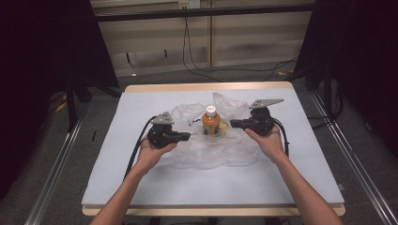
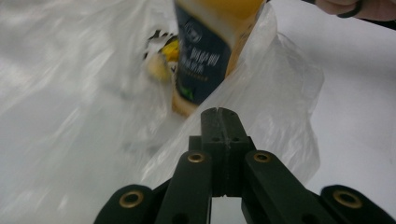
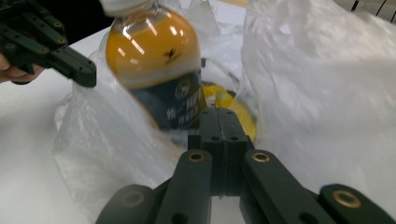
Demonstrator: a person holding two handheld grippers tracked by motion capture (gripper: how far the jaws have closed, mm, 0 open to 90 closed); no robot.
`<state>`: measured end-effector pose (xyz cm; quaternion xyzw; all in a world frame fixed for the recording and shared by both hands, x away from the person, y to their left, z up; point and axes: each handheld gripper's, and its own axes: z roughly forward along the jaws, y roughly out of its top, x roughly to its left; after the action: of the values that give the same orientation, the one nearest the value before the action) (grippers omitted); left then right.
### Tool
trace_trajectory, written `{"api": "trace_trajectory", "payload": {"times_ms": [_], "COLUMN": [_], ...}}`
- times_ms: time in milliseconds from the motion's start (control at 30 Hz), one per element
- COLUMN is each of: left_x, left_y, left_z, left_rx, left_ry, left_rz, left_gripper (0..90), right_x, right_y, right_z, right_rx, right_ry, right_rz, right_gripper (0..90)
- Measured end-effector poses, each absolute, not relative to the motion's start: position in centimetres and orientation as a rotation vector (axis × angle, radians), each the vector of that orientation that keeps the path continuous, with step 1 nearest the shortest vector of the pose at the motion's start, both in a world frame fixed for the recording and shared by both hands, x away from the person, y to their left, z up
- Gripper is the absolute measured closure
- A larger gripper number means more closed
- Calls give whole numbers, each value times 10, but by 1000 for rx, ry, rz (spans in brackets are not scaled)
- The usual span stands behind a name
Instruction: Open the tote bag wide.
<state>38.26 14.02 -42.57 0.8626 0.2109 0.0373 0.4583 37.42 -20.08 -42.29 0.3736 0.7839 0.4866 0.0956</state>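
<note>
Bottle [image 1: 211, 123] stands upright in the plastic bag [image 1: 197, 150], flanked by left gripper [image 1: 187, 137] and right gripper [image 1: 233, 124], fingers clenched empty.

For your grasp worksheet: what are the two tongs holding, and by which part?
Both left tongs and right tongs are shut; each seems to pinch the clear plastic bag at its edge.

bottle [image 1: 211, 123] and bag [image 1: 213, 150] between tongs, table edges [image 1: 141, 187] free

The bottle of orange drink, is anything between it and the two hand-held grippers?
Yes. The clear plastic bag wraps around the bottle, so bag film lies between it and both the left hand-held gripper and the right hand-held gripper. Both are shut, apparently pinching the bag.
</note>
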Motion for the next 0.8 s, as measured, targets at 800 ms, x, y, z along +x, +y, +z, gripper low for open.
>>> {"api": "trace_trajectory", "payload": {"times_ms": [800], "left_x": [396], "left_y": [80], "left_z": [-465], "left_rx": [2423], "left_ry": [484], "left_rz": [16], "left_gripper": [900], "right_x": [424], "right_y": [-152], "right_z": [-452], "right_rx": [1071], "right_ry": [2571], "right_rz": [1198], "right_gripper": [900]}}
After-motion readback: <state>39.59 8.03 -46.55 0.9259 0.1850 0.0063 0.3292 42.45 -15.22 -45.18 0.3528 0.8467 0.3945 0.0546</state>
